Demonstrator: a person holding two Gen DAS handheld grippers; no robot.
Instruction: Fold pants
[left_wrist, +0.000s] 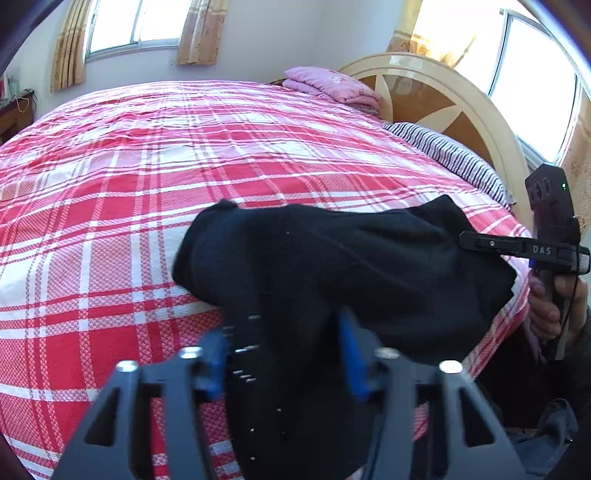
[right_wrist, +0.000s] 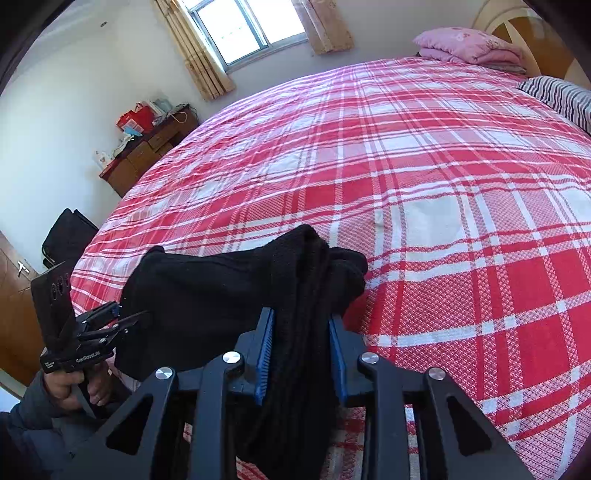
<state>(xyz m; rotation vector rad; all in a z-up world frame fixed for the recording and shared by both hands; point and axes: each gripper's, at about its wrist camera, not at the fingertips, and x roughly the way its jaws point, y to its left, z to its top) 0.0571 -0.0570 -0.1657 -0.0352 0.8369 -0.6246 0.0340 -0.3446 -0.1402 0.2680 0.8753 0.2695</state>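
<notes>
The black pants (left_wrist: 332, 258) hang bunched between my two grippers, held above the near edge of the bed. My left gripper (left_wrist: 284, 343) is shut on one end of the pants, the dark cloth filling the gap between its blue pads. My right gripper (right_wrist: 301, 332) is shut on the other end of the pants (right_wrist: 229, 288), a thick fold running up between its pads. The right gripper also shows in the left wrist view (left_wrist: 517, 249) at the right, and the left gripper in the right wrist view (right_wrist: 110, 325) at the lower left.
The bed (right_wrist: 424, 166) has a red and white plaid cover. A folded pink blanket (left_wrist: 332, 86) and a striped pillow (left_wrist: 450, 155) lie by the wooden headboard (left_wrist: 443, 107). A cluttered wooden desk (right_wrist: 147, 151) and a black bag (right_wrist: 66, 232) stand beyond the bed.
</notes>
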